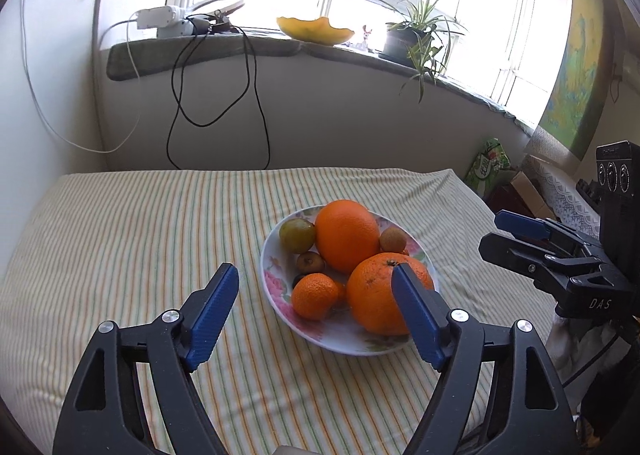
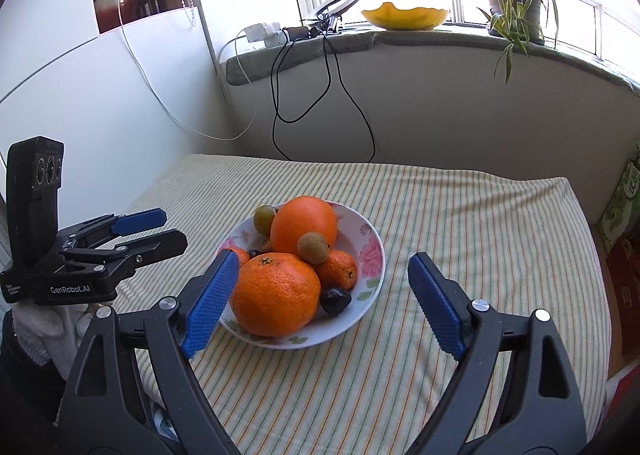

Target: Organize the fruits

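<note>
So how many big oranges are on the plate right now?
2. One big orange sits at the near edge of the plate, the other just behind it toward the window. The smaller orange fruits are not counted; nothing big seems hidden.

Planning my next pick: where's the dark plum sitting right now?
In the right wrist view the dark plum lies at the near right edge of the floral plate, against the nearest big orange and below a small mandarin.

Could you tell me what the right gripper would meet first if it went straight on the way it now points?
Probably the floral plate of fruit: the open right gripper aims at the nearest big orange, though depth is unclear.
</note>
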